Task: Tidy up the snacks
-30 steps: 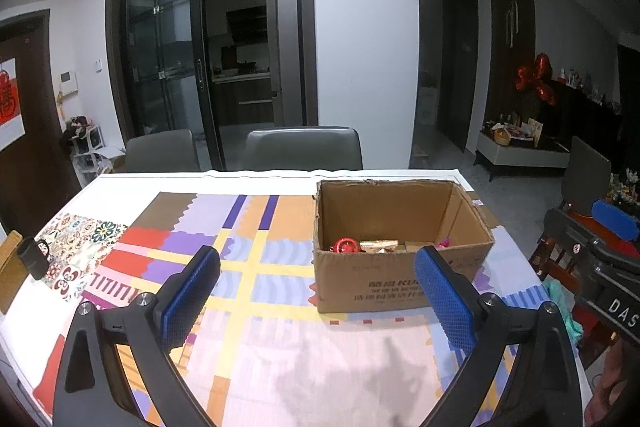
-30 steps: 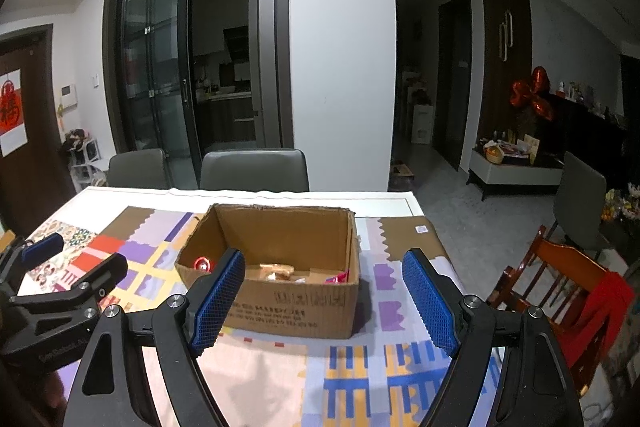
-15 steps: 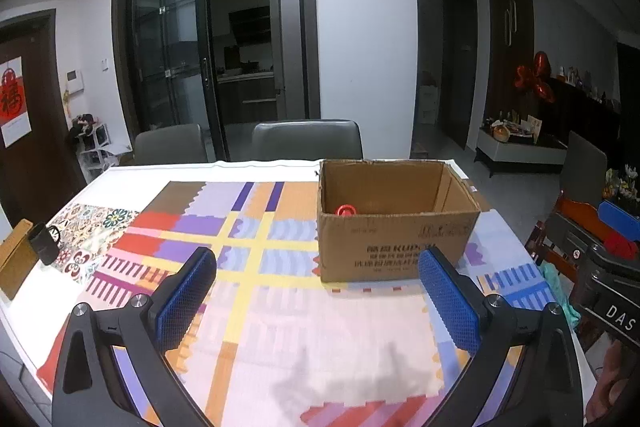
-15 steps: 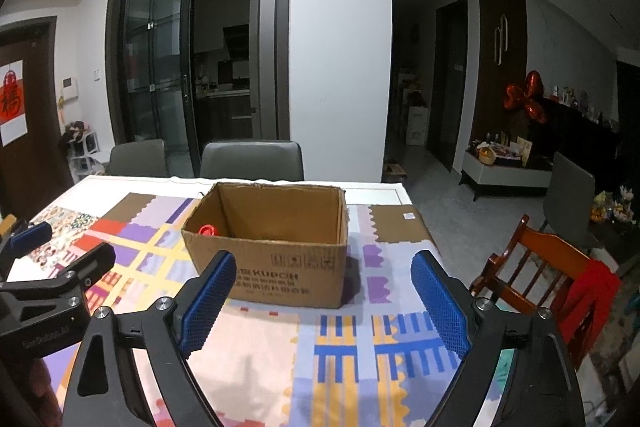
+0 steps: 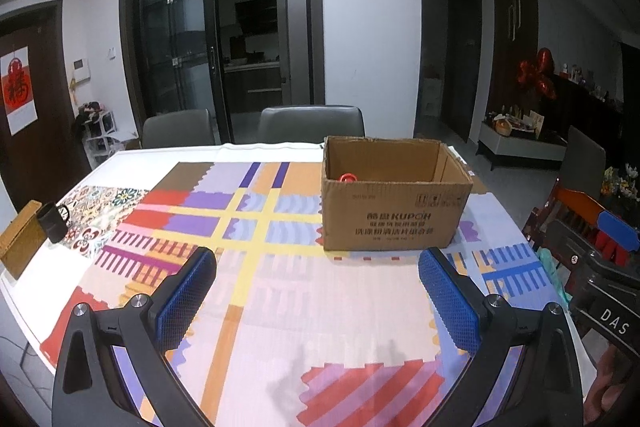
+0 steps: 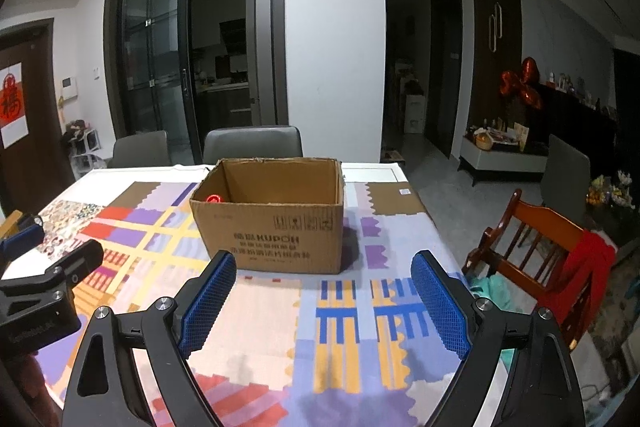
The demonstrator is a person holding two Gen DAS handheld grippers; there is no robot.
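Observation:
An open brown cardboard box (image 5: 394, 215) stands on the table with the patterned cloth (image 5: 280, 291); it also shows in the right wrist view (image 6: 270, 231). A red round snack (image 5: 347, 177) peeks above its near wall at the left; it shows in the right wrist view too (image 6: 214, 198). The rest of the box's contents are hidden by the wall. My left gripper (image 5: 316, 295) is open and empty, held back from the box above the cloth. My right gripper (image 6: 322, 299) is open and empty, also short of the box.
A black mug (image 5: 52, 223) and a woven basket (image 5: 20, 243) sit at the table's left edge. Grey chairs (image 5: 312, 123) stand behind the table. A wooden chair with red cloth (image 6: 560, 251) is at the right. The right gripper shows at the left view's edge (image 5: 600, 267).
Both grippers have pulled back and lower from the box, so its inside is now mostly hidden. Both stay open and empty.

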